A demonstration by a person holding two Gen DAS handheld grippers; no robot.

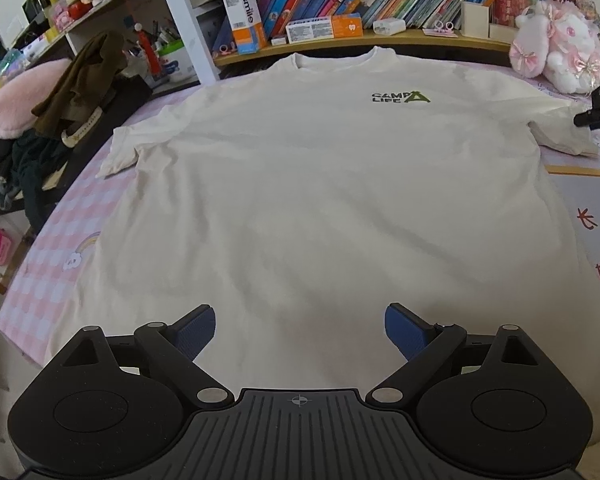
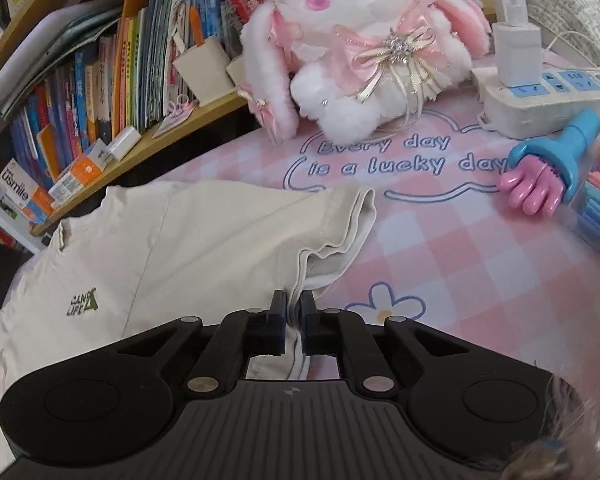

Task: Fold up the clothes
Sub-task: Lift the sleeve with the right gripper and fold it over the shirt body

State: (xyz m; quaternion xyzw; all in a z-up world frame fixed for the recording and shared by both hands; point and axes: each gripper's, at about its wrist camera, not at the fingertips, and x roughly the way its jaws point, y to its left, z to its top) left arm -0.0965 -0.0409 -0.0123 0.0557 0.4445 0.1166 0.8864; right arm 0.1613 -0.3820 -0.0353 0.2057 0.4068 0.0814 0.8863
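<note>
Cream T-shirt (image 1: 320,208) flat, face-up on pink checked bed (image 2: 480,264); right claw (image 2: 294,322) pinches underarm seam, left claw (image 1: 300,332) wide open, empty above hem: one-sided lift may skew fold.

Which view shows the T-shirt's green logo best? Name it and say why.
The left wrist view: the logo faces the camera, its lettering readable on the flat T-shirt. In the right wrist view, the logo is smaller, tilted and off-centre.
</note>
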